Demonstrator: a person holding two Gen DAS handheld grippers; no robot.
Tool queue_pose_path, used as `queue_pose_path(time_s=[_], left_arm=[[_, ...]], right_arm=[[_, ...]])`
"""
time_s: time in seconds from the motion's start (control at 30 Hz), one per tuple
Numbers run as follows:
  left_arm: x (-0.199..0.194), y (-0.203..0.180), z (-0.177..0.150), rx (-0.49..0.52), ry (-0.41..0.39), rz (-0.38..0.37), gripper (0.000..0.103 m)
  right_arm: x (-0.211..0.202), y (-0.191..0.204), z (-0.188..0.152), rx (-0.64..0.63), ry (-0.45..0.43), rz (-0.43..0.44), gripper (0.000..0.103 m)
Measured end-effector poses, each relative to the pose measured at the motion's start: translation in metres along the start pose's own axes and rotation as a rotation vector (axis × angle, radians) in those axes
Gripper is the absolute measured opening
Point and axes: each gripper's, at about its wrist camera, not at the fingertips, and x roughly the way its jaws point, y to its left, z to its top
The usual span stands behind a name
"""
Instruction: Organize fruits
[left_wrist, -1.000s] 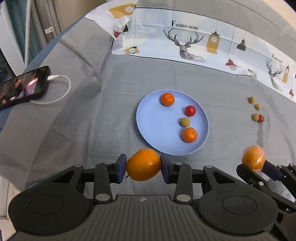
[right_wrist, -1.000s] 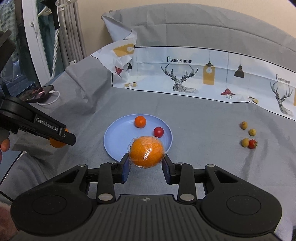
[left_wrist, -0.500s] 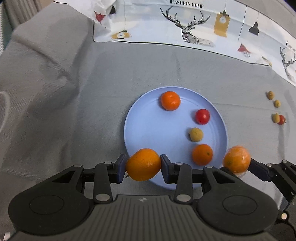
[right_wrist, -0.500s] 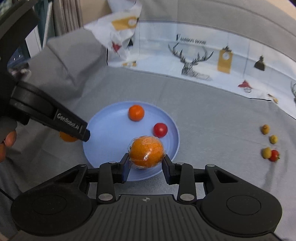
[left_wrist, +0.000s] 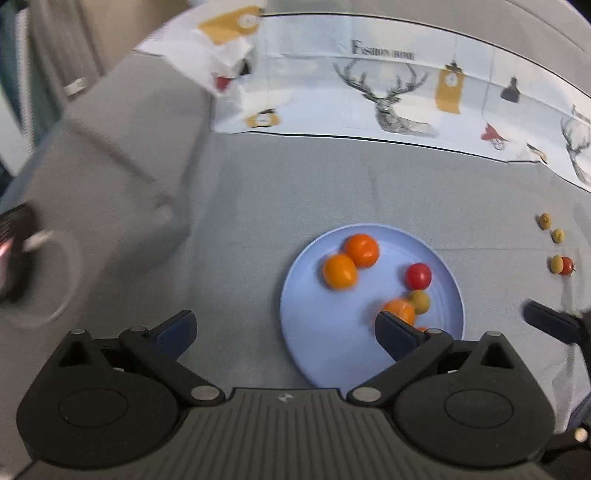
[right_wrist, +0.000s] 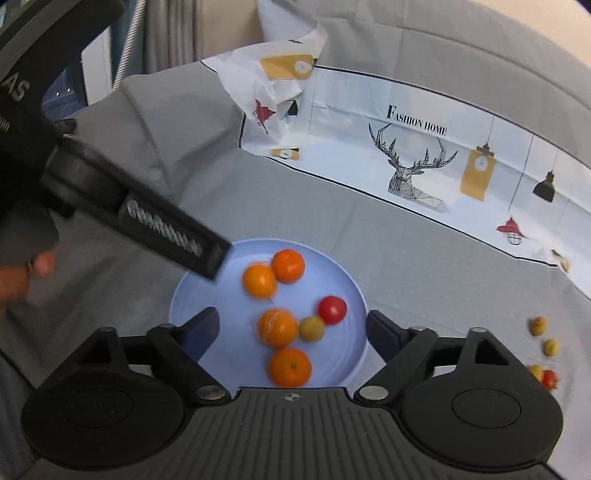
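Left claw (left_wrist: 284, 328): spread wide, nothing gripped.
Right claw (right_wrist: 291, 332): released, nothing held.
Oranges (right_wrist: 290, 367): four rested on blue plate (right_wrist: 207, 291), frame centre, kept grouped.
Small fruits (right_wrist: 550, 347): lower right, uncollected.

Left tongs (left_wrist: 286, 330) gape empty beside the blue plate (left_wrist: 314, 339) of fruit.

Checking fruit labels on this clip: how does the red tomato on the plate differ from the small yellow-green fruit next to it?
The red tomato is glossy red; the yellow-green fruit is dull olive-yellow. The red tomato looks slightly larger than the yellow-green fruit. The red tomato sits farther from the right gripper, toward the plate's right side; the yellow-green fruit lies nearer, against a blurred orange. Both are small, round and on the plate.
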Motion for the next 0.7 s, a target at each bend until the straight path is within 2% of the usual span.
queue_pose_path(time_s=[0.13,0.27,0.4,0.57,0.7], left_arm=[[-0.035,0.008,-0.032,-0.039,0.009,0.019,0.103],[-0.07,0.011,-0.065,-0.025,-0.012,0.043,0.103],[-0.099,0.013,-0.087,0.012,-0.066,0.043,0.103],[-0.122,0.016,-0.098,-0.038,-0.096,0.032,0.103],[-0.14,0.008,-0.104,-0.03,-0.13,0.022,0.103]], right_arm=[[-0.04,0.002,-0.016,0.068,0.037,0.022,0.096],[-0.077,0.016,-0.034,0.123,0.046,0.014,0.098],[-0.104,0.029,-0.041,0.093,0.001,-0.008,0.1],[-0.137,0.033,-0.044,0.101,-0.086,-0.058,0.1],[-0.157,0.033,-0.049,0.098,-0.129,-0.078,0.101]])
